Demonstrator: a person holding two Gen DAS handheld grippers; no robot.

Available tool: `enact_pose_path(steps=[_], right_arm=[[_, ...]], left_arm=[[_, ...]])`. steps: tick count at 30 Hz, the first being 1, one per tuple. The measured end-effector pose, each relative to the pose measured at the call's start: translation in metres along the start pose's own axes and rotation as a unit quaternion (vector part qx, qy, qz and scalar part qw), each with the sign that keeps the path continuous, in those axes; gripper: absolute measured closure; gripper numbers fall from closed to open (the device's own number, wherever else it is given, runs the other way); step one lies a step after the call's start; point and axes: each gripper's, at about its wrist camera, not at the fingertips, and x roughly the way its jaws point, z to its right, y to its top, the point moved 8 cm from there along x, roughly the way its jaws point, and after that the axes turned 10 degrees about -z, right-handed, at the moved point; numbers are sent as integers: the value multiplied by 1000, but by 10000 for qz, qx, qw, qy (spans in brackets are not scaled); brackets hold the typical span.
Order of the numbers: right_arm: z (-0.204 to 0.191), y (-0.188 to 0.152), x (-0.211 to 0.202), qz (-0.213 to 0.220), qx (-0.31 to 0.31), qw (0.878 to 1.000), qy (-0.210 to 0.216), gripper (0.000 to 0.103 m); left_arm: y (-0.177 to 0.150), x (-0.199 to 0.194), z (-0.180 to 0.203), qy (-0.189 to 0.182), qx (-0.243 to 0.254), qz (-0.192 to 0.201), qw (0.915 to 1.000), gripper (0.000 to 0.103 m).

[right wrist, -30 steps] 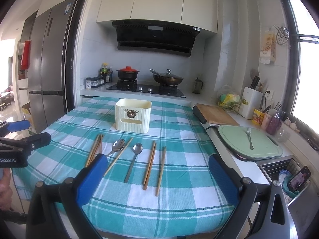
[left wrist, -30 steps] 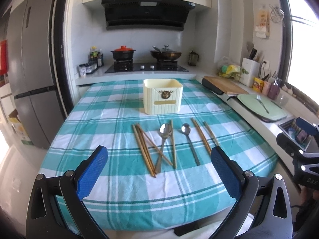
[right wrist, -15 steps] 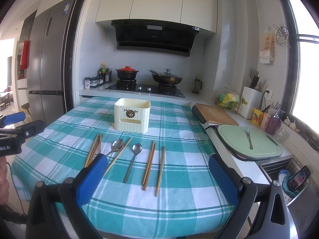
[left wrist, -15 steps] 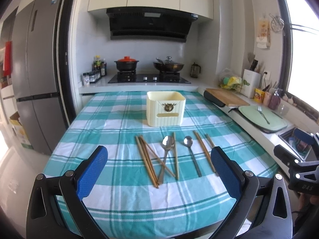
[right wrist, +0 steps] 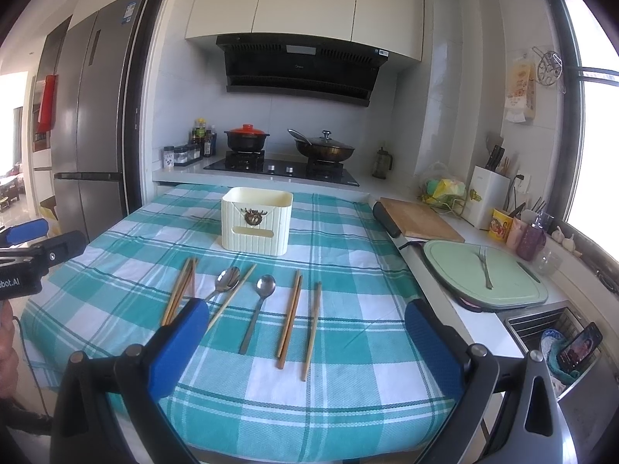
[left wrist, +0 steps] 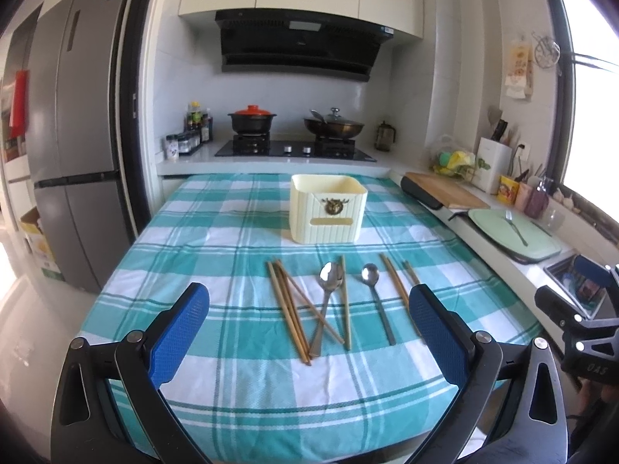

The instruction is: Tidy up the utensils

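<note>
A cream utensil box [left wrist: 328, 208] [right wrist: 256, 221] stands upright mid-table on the teal checked cloth [left wrist: 216, 255]. In front of it lie several wooden chopsticks [left wrist: 288, 305] [right wrist: 294, 315] and two metal spoons [left wrist: 374, 301] [right wrist: 260, 305], one spoon [left wrist: 327, 301] crossing the chopsticks. My left gripper [left wrist: 309, 332] is open and empty, above the near table edge. My right gripper [right wrist: 305, 342] is open and empty, also short of the utensils. Each gripper shows at the edge of the other's view: the right one [left wrist: 580, 328], the left one [right wrist: 27, 259].
A stove with a red-lidded pot [left wrist: 251, 118] and a wok [left wrist: 333, 125] is behind the table. A counter on the right holds a wooden board [left wrist: 445, 193], a green board with a fork [right wrist: 483, 270], and a sink [right wrist: 553, 332]. A fridge [left wrist: 77, 135] stands at left.
Both views have shifted slightly, the left camera rising and tilting back. The utensils and box have not moved. Both grippers stay open.
</note>
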Motion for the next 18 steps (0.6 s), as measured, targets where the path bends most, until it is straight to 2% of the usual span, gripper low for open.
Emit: enact_pose_path(steps=[8, 18], right_arm=[[-1, 0, 0, -9, 5, 10000, -9, 0], [6, 2, 9, -20, 109, 9999, -45, 0]], left_arm=[[0, 3, -4, 58, -43, -39, 10000, 0], [1, 14, -18, 333, -128, -185, 9992, 0]])
